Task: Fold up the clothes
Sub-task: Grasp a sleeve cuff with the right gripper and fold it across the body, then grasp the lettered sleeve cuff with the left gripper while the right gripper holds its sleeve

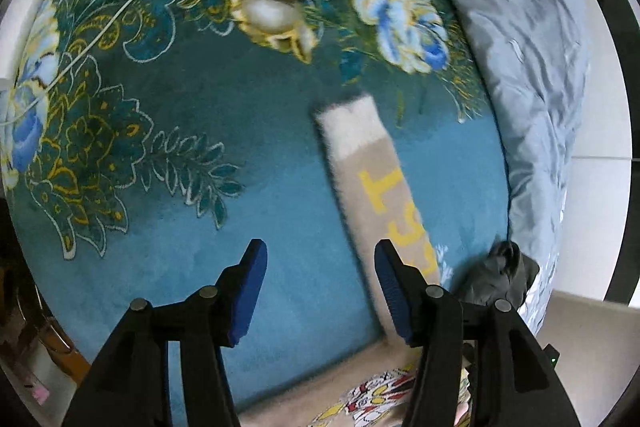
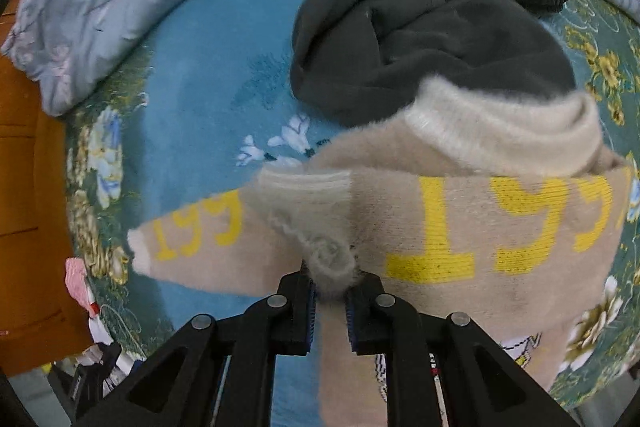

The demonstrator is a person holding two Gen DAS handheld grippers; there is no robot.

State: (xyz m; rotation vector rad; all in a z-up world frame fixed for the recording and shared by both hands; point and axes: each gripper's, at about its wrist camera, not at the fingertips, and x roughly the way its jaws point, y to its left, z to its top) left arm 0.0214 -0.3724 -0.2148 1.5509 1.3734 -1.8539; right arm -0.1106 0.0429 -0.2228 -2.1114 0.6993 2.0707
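In the left wrist view, at the far left and centre, we see the teal floral blanket (image 1: pixel 168 147) on the bed; right of centre a sleeve (image 1: pixel 368 163) of the beige sweater (image 1: pixel 280 403) lies stretched up the frame, its white cuff toward the top; at the far right sit a grey-blue quilt (image 1: pixel 528 67) and a corner of a dark grey garment (image 1: pixel 504 275). The left tool (image 1: pixel 320 287) points steeply down at the bed, its blue pads spread with only blanket between them; the sleeve runs just past its right finger and we cannot tell whether it touches.

In the right wrist view, at the left, the other sleeve (image 2: pixel 192 239) reaches toward the lower left; in the middle the right tool (image 2: pixel 329 301), aimed steeply downward, has its pads nearly together and pinches a curled tuft of the sweater's fabric (image 2: pixel 332 259); above it lies the dark grey garment (image 2: pixel 420 27), and to the right the sweater's body (image 2: pixel 500 227) with yellow numerals lies on the bed.

We judge the step to be laying the sweater out and drawing in its sleeves, with no tidy fold yet made; next, the left tool likely needs to close on its sleeve and carry it across the body, while the right one sets its tuft down flat.
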